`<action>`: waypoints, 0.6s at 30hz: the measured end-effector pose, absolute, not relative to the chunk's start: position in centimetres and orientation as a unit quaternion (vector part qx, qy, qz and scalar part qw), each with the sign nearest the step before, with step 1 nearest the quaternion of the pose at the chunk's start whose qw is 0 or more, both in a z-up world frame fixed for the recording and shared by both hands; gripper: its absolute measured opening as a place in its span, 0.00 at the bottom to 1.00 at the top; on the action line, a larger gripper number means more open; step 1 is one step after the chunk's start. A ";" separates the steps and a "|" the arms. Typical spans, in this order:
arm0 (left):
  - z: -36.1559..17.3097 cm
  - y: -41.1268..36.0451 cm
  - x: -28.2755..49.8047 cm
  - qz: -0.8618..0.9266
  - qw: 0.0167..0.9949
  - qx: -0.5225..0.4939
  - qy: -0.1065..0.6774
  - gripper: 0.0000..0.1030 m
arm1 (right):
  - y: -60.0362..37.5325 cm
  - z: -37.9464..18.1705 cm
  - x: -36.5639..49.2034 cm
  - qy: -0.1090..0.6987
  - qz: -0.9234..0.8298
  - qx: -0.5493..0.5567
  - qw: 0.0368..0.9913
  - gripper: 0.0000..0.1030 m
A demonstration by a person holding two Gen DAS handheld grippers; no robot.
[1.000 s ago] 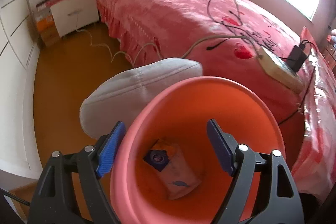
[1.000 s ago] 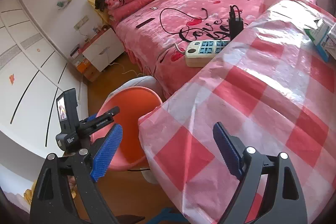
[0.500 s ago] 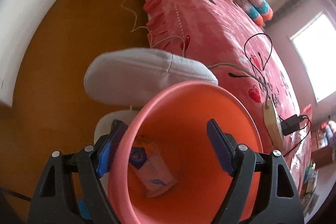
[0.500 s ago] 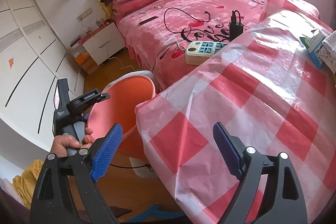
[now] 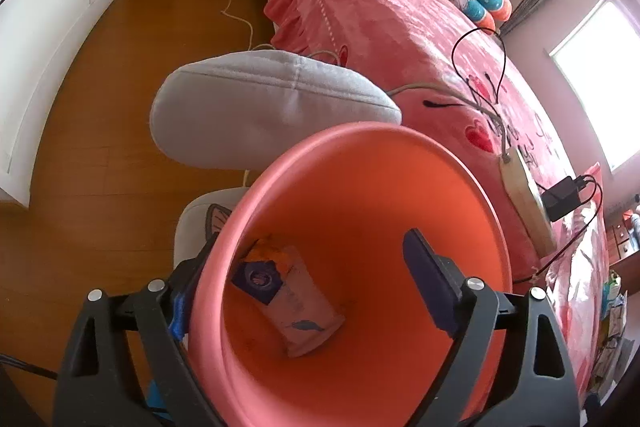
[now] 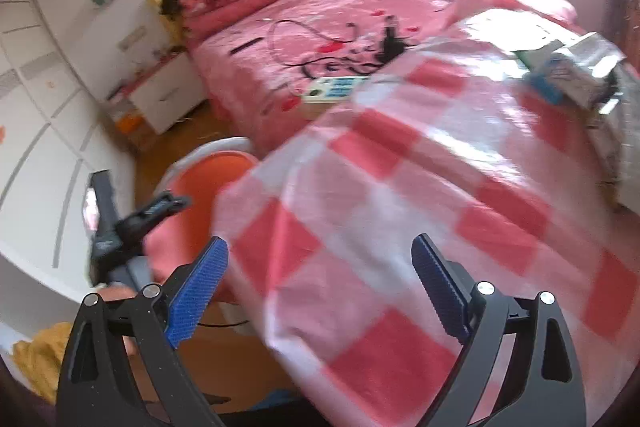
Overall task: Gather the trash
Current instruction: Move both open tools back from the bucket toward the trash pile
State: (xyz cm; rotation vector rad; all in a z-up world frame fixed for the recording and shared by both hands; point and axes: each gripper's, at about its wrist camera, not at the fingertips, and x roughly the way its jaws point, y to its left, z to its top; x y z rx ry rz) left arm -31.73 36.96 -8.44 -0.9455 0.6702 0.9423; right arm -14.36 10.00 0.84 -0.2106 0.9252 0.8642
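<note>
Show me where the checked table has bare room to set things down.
The checked tablecloth lies bare from its near corner beside the orange bin up to the power strip edge. Crowded: the far right end, where packets and wrappers pile up.

The orange bin (image 5: pixel 360 207) hides most of my left gripper's (image 5: pixel 304 291) outer finger; beyond the checked tablecloth (image 6: pixel 400 207), blurred clutter (image 6: pixel 572 75), perhaps cartons.

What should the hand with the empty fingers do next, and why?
Probably reach the right gripper, whose fingers are opening on nothing, across the checked tablecloth toward the wrappers at its far side. The orange bin holds only one packet.
</note>
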 end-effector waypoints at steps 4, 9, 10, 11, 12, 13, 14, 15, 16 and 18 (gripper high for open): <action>-8.1 36.2 -31.6 0.414 0.757 -0.389 0.321 0.86 | 8.3 1.1 -14.0 0.426 0.364 -0.103 0.822 0.92; -5.5 34.9 -32.0 0.419 0.791 -0.323 0.309 0.86 | 5.9 1.9 -13.3 0.423 0.293 -0.121 0.849 0.93; -5.0 34.7 -32.0 0.419 0.796 -0.313 0.305 0.86 | 5.4 2.0 -13.1 0.425 0.283 -0.119 0.851 0.93; -4.4 34.5 -32.0 0.418 0.802 -0.302 0.301 0.86 | 4.7 2.2 -12.9 0.429 0.273 -0.115 0.854 0.93; -3.6 34.1 -31.9 0.414 0.811 -0.287 0.297 0.86 | 4.1 2.5 -12.6 0.431 0.262 -0.110 0.856 0.93; -2.8 33.7 -31.8 0.411 0.820 -0.271 0.294 0.86 | 3.7 2.6 -12.6 0.431 0.257 -0.105 0.858 0.93; -2.0 33.2 -31.6 0.405 0.829 -0.253 0.290 0.86 | 3.0 3.0 -12.6 0.426 0.259 -0.094 0.862 0.93; -1.4 32.9 -31.4 0.400 0.835 -0.245 0.287 0.86 | 2.4 3.4 -12.7 0.416 0.263 -0.085 0.866 0.93; -0.7 32.5 -31.2 0.391 0.843 -0.237 0.283 0.87 | 1.8 3.9 -12.9 0.402 0.261 -0.077 0.874 0.93; 0.4 31.7 -30.9 0.376 0.855 -0.226 0.275 0.87 | 0.5 4.9 -13.3 0.373 0.253 -0.066 0.890 0.93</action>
